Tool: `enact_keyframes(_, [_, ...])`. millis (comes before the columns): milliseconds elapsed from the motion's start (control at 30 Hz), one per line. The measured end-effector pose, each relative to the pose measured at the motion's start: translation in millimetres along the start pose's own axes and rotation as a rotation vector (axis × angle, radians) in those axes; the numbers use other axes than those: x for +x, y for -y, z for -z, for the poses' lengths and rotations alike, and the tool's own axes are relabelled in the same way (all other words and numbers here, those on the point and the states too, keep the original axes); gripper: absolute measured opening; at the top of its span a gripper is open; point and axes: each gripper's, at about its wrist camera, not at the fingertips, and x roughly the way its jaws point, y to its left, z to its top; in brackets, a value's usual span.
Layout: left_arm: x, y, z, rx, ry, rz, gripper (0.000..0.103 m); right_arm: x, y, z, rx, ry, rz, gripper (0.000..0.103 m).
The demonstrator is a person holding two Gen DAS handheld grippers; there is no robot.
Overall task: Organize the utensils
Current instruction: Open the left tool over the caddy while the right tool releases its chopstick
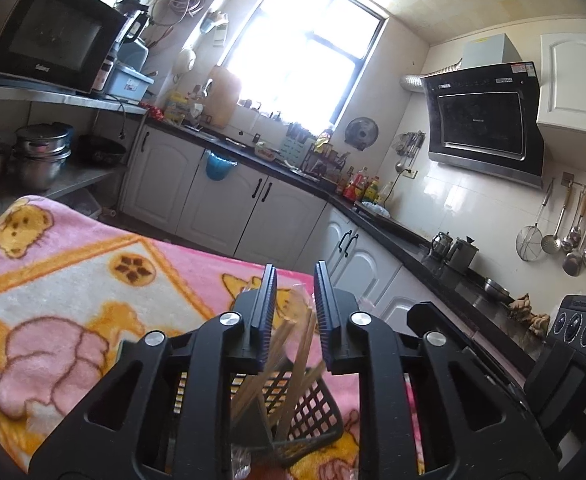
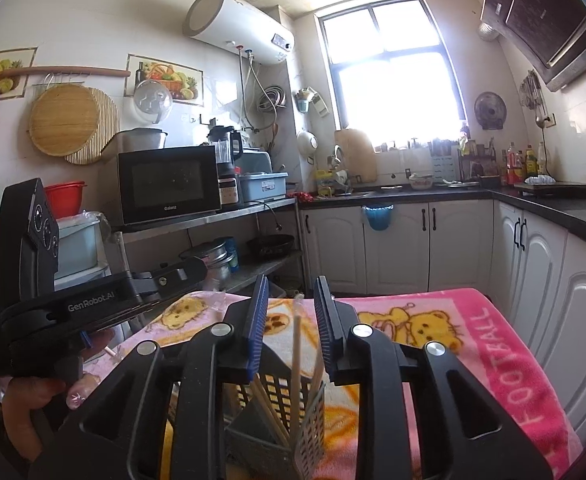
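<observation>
A dark mesh utensil basket stands on the pink cartoon blanket, just below my left gripper. Several wooden chopsticks stick up out of it between the open left fingers without touching them. In the right wrist view the same basket sits under my right gripper, which is open and empty. Chopsticks stand up in the gap between its fingers. The left gripper's body shows at the left, held by a hand.
The blanket covers a table in a kitchen. White cabinets with a black counter run behind and to the right. A microwave and pots sit on a metal shelf at left. Ladles hang on the wall.
</observation>
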Motion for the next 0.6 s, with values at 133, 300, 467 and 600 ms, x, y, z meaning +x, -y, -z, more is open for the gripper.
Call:
enact_keyframes(133, [-7, 0, 0, -0.004, -0.029, -0.015, 0.023, -7, 1, 2, 0.005, -0.021, 0.011, 0.028])
enact_keyframes(300, [-21, 4, -1, -0.009, -0.058, -0.033, 0.038, -16, 4, 4, 0.026, -0.047, 0.021, 0.03])
enact_keyframes(467, [-34, 5, 1, 0.001, -0.078, -0.036, 0.055, -26, 8, 8, 0.05, -0.07, 0.029, 0.036])
enact_keyframes(600, [-41, 6, 7, 0.009, -0.101, -0.04, 0.067, -32, 9, 11, 0.058, -0.101, 0.033, 0.04])
